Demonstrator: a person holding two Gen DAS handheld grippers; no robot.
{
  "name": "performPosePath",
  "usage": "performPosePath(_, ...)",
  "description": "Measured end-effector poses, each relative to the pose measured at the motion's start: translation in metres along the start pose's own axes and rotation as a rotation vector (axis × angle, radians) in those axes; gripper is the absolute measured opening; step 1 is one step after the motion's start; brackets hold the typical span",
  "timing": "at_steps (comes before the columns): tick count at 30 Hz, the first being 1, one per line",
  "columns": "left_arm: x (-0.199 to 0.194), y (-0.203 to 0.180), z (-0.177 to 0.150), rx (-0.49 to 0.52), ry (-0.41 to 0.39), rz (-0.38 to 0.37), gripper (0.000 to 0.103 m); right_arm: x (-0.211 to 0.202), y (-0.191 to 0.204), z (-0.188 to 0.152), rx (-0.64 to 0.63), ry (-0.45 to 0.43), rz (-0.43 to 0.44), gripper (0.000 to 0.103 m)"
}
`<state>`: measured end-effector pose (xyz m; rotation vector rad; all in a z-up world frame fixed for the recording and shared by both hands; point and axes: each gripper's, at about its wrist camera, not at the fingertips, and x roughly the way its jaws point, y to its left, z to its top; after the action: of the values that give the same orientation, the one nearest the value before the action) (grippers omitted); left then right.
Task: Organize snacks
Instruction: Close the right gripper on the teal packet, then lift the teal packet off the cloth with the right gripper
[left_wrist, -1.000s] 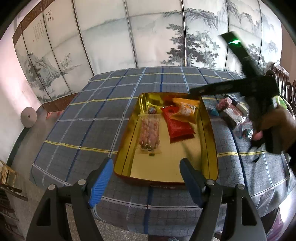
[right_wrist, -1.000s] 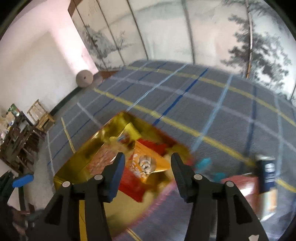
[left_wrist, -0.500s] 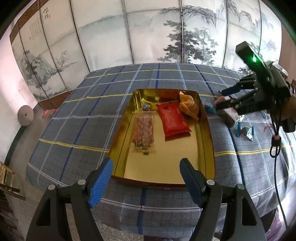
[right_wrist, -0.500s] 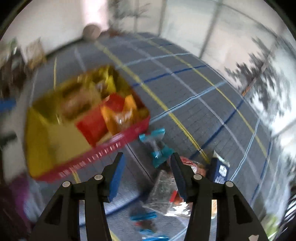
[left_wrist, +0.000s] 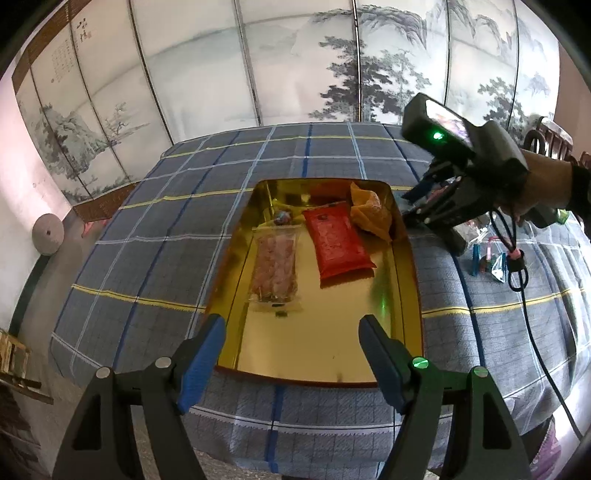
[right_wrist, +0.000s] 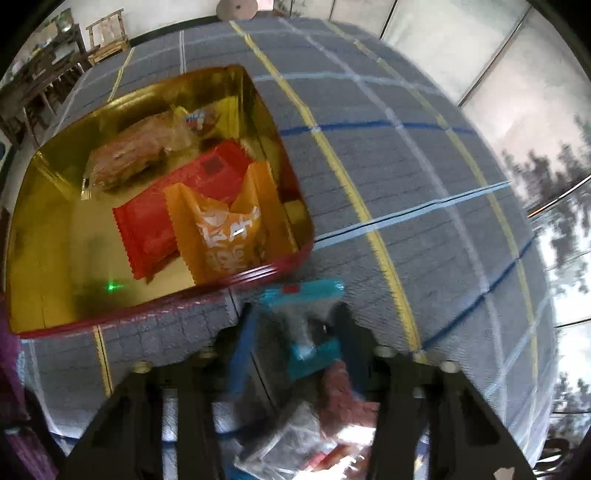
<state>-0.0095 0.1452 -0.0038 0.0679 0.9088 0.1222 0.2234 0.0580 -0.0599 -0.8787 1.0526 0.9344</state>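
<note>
Your right gripper jaws straddle the teal candy packet, not yet clenched; your left gripper gapes, released, before the gold tray.

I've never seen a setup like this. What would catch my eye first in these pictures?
Probably the shiny gold tin in the middle of the blue plaid tablecloth, with a red packet and an orange packet lying inside. Just off its right edge, the right gripper reaches over a teal-ended clear wrapper, beside more loose snacks.
</note>
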Motion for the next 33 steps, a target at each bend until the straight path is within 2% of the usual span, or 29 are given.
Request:
performPosePath(3,0.000,-0.002,0.002,0.004,0.003,0.008,0.076,-0.017,0.001,-0.009,0.062,-0.064,-0.023,0.024)
performPosePath(5,-0.005,-0.003,0.003,0.007,-0.010,0.006,0.076,-0.050,-0.001,-0.034,0.157,-0.164,-0.037,0.024)
performPosePath(7,-0.009,-0.008,0.003,0.018,-0.020,-0.005,0.076,-0.087,-0.003,-0.069,0.262,-0.276,-0.053,0.024)
performPosePath(9,-0.013,-0.015,0.002,0.035,-0.028,-0.021,0.076,-0.114,-0.003,-0.118,0.374,-0.335,-0.114,0.024)
performPosePath(11,-0.017,-0.028,0.003,0.068,-0.033,-0.038,0.076,-0.122,-0.008,-0.166,0.482,-0.331,-0.185,0.024)
performPosePath(13,-0.022,-0.044,0.005,0.103,-0.039,-0.070,0.076,-0.121,-0.017,-0.220,0.622,-0.307,-0.221,0.024)
performPosePath(16,-0.026,-0.066,0.012,0.134,-0.031,-0.138,0.076,-0.119,-0.025,-0.277,0.776,-0.286,-0.254,0.024)
performPosePath(18,-0.025,-0.082,0.018,0.145,-0.022,-0.181,0.076,-0.113,-0.031,-0.305,0.859,-0.278,-0.277,0.024)
performPosePath(21,-0.015,-0.108,0.030,0.161,0.035,-0.288,0.076,-0.108,-0.045,-0.336,0.943,-0.281,-0.304,0.024)
performPosePath(24,0.003,-0.126,0.043,0.075,0.118,-0.406,0.076,-0.100,-0.056,-0.353,1.007,-0.305,-0.300,0.024)
performPosePath(27,0.028,-0.140,0.056,-0.072,0.205,-0.458,0.076,-0.090,-0.059,-0.362,1.026,-0.338,-0.288,0.024)
performPosePath(33,0.082,-0.169,0.075,-0.313,0.386,-0.459,0.075,-0.085,-0.058,-0.367,1.017,-0.390,-0.267,0.025)
